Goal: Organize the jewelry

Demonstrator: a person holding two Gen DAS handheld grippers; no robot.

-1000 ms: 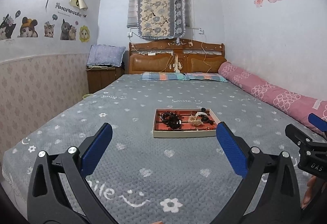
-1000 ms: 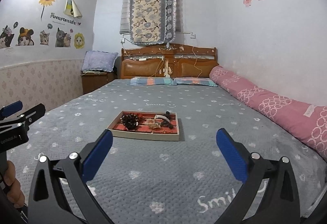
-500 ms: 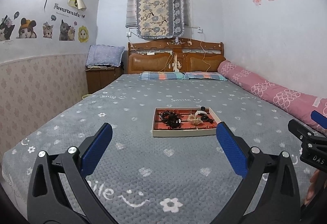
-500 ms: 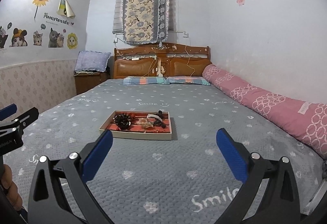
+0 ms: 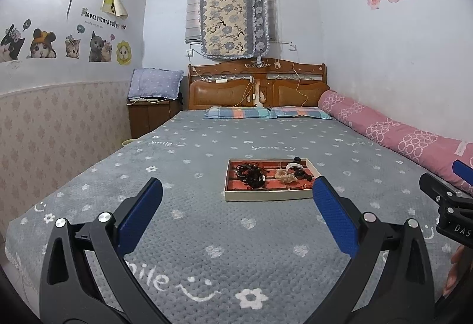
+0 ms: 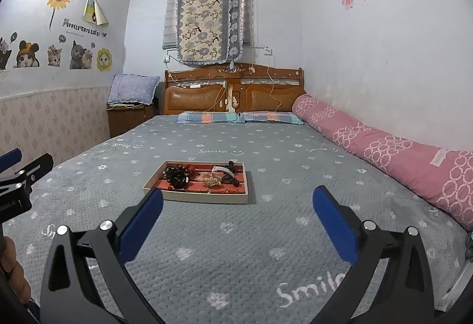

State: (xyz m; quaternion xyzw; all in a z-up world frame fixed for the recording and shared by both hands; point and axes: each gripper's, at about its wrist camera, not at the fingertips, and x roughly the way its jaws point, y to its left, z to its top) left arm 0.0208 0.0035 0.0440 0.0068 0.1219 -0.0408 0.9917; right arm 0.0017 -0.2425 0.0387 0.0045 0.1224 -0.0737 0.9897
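A shallow cream tray with a red lining lies in the middle of the grey bed. Inside it are dark bead strings, a pale beige piece and a white band. My left gripper is open, held well short of the tray, nothing between its blue pads. My right gripper is open too, also short of the tray, which sits to its left. Each gripper shows at the edge of the other's view.
The grey bedspread has white hearts, flowers and "Smile" lettering. A long pink bolster runs along the right wall. Striped pillows lie by the wooden headboard. A nightstand stands at the left.
The right wrist view has shifted so the tray sits a little farther left, then back toward centre. The left view is nearly unchanged. Both grippers stay open.
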